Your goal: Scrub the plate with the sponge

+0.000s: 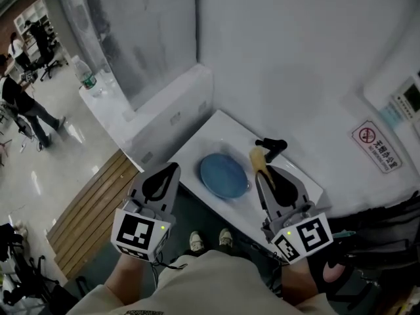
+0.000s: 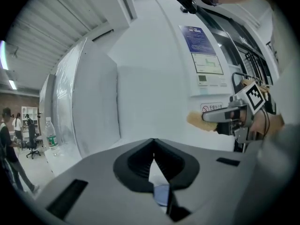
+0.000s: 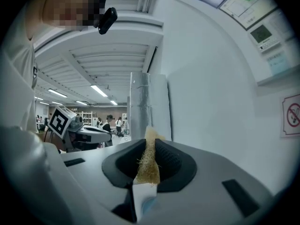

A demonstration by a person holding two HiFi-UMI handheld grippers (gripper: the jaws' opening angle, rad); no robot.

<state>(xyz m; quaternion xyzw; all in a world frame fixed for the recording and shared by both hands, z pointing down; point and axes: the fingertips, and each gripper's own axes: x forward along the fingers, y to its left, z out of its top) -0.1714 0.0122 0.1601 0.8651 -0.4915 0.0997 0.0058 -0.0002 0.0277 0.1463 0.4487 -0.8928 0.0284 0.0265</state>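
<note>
Right gripper [image 1: 265,174] is clamped on a yellow sponge [image 1: 257,159], which looks coarse, fibrous and loofah-like, with its free end protruding past the tips. Left gripper [image 1: 172,169] has its jaws together with nothing between them. The round blue plate [image 1: 224,175], smooth with a shallow rim, lies flat in the white sink [image 1: 197,143], near the black faucet [image 1: 271,146]. Recommended: lay the sponge's free end flat on the plate, press lightly and work in circles. The closed left tips could pin the rim, since a glossy plate is likely to slide.
</note>
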